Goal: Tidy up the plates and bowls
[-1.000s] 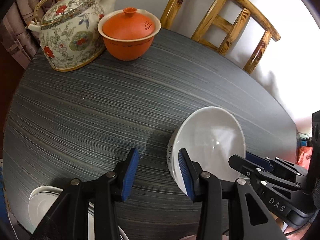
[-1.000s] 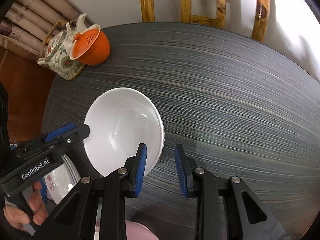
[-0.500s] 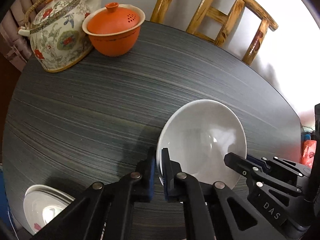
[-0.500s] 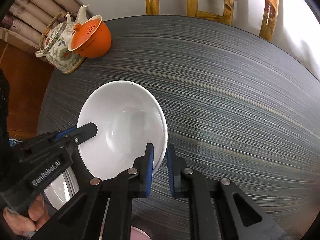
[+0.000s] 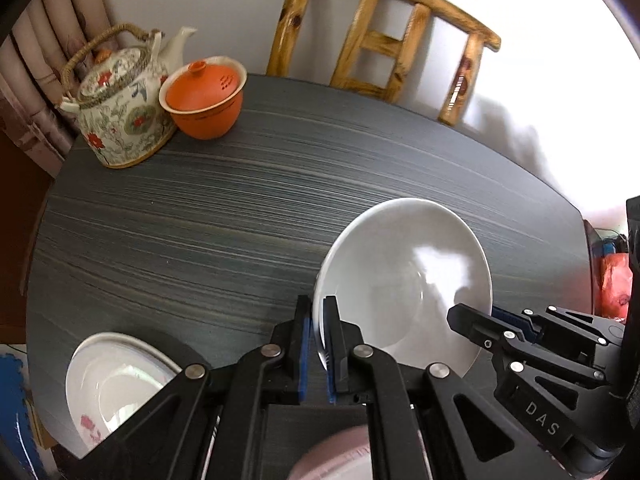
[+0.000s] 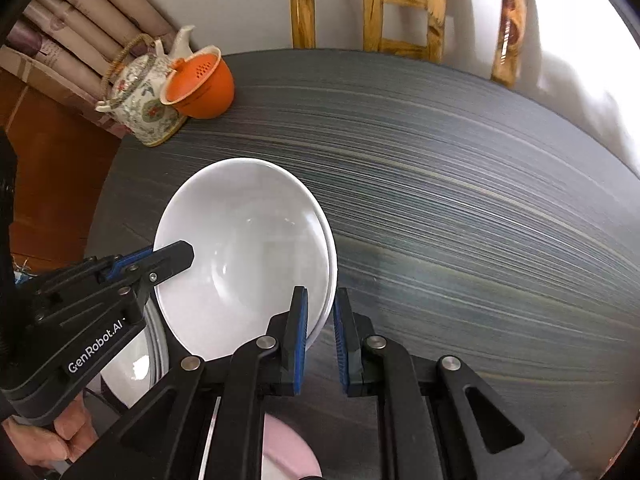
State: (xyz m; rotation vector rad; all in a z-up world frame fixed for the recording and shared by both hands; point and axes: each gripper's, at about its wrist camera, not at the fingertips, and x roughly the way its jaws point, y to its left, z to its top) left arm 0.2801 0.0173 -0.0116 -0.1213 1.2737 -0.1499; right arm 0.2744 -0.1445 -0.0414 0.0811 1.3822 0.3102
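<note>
White and glazed, the plate (image 5: 116, 380) with a pink flower lies at the near left edge of the dark striped tabletop (image 5: 240, 208). At the far left stand a flowered teapot (image 5: 120, 108) and, touching it, an orange lidded bowl (image 5: 204, 100). The left tool (image 5: 316, 344) is closed tight on the left rim of the white bowl (image 5: 404, 280), near the middle of the tabletop. The right tool (image 6: 320, 332) pinches the opposite rim of the same bowl. A wooden chair (image 5: 384, 48) stands behind the tabletop, at the far right. A pink dish (image 6: 288, 452) shows at the near edge, partly hidden.
</note>
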